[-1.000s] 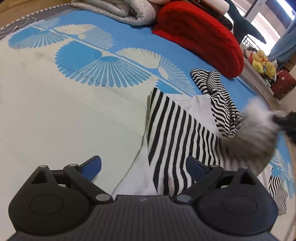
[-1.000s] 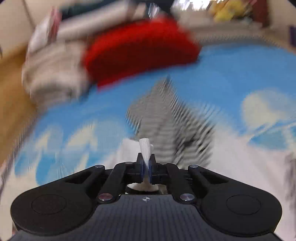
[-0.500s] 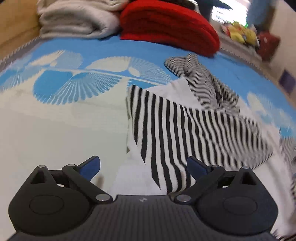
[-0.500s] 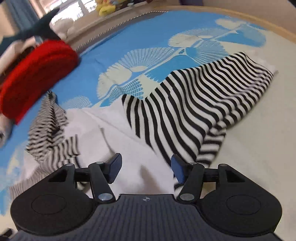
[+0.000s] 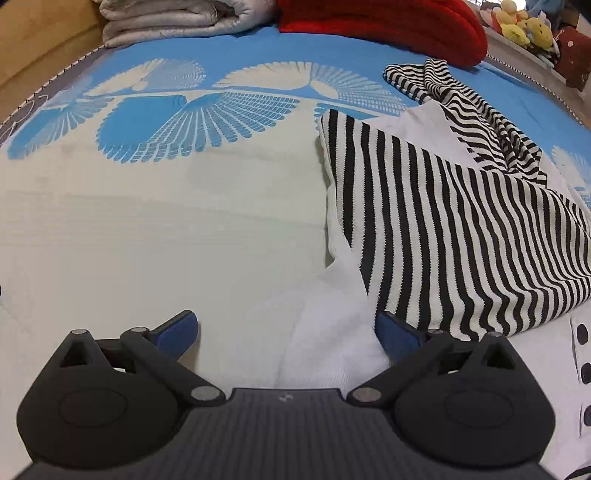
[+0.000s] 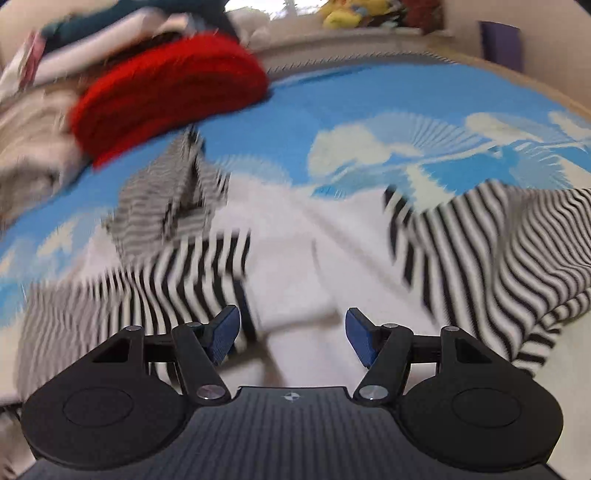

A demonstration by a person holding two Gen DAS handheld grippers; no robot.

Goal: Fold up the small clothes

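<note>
A small white garment with black-and-white striped sleeves lies on the blue and cream bed cover. One striped sleeve is folded across the white body. My left gripper is open and low over the garment's near white edge, with that cloth lying between its blue pads, not pinched. In the blurred right wrist view, my right gripper has its jaws opening just above the white body. Nothing is held. The folded sleeve is on its right, another striped part on its left.
A red cushion and a folded grey blanket lie at the far end of the bed. Plush toys sit on a ledge at the far right. A crumpled thin-striped piece lies beyond the garment.
My right gripper, shut on a bit of white cloth a second ago, has opened, let go and come down over the garment. The striped sleeve now lies folded over. The left gripper has lowered.
</note>
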